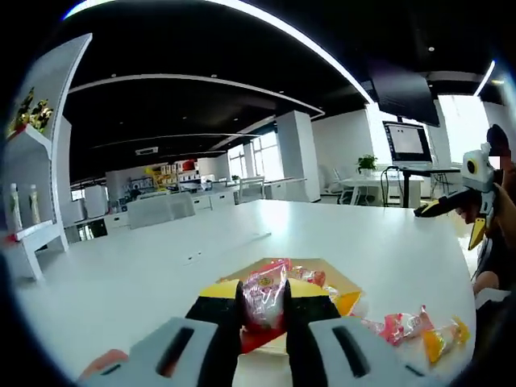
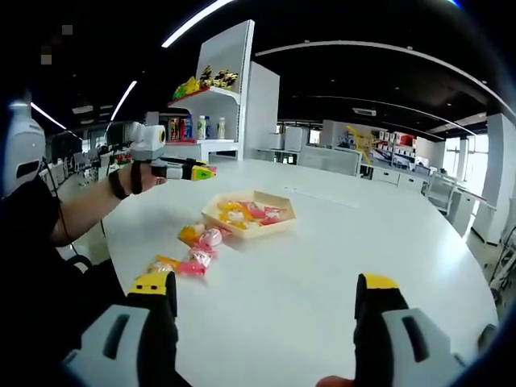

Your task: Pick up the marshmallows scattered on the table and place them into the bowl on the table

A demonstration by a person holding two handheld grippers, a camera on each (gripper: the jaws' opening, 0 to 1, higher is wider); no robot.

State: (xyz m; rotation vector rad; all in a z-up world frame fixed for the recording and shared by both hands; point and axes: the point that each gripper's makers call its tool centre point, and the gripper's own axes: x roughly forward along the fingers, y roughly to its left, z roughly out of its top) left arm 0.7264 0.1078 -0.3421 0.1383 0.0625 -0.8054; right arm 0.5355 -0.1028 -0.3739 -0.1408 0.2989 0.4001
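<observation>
A: Left gripper [image 1: 264, 310] clamped on one wrapped marshmallow [image 1: 264, 297], pink and clear wrapper pinched between the yellow-tipped jaws, held just above the bowl [image 1: 343, 284].

B: Bowl?

A: Shallow, tan, squarish, resting on the white surface [image 1: 145, 266]. In the right gripper view, same bowl [image 2: 250, 216] near the middle of the surface [image 2: 339, 250], several wrapped sweets inside in yellow, pink and orange; exact count hard to tell, roughly five.

B: Outside the bowl?

A: Two small clusters on the surface. Nearer the bowl, an orange-wrapped one [image 2: 191, 234] touching a pink one [image 2: 211, 236]. Closer to the camera, a yellow one [image 2: 162, 264] beside a pink one [image 2: 196, 262]. Four loose, as far as countable. In the left gripper view, a pink one [image 1: 395, 326] and an orange one [image 1: 442, 339] lying right of the bowl.

B: Right gripper?

A: Right gripper [image 2: 266, 302] with jaws wide apart, nothing between them, hovering over bare surface, well apart from the sweets. Also visible at the far right of the left gripper view [image 1: 451, 211], raised above the surface.

B: Beyond?

A: White shelving unit [image 2: 222, 105] with bottles and toys, open office behind.
</observation>
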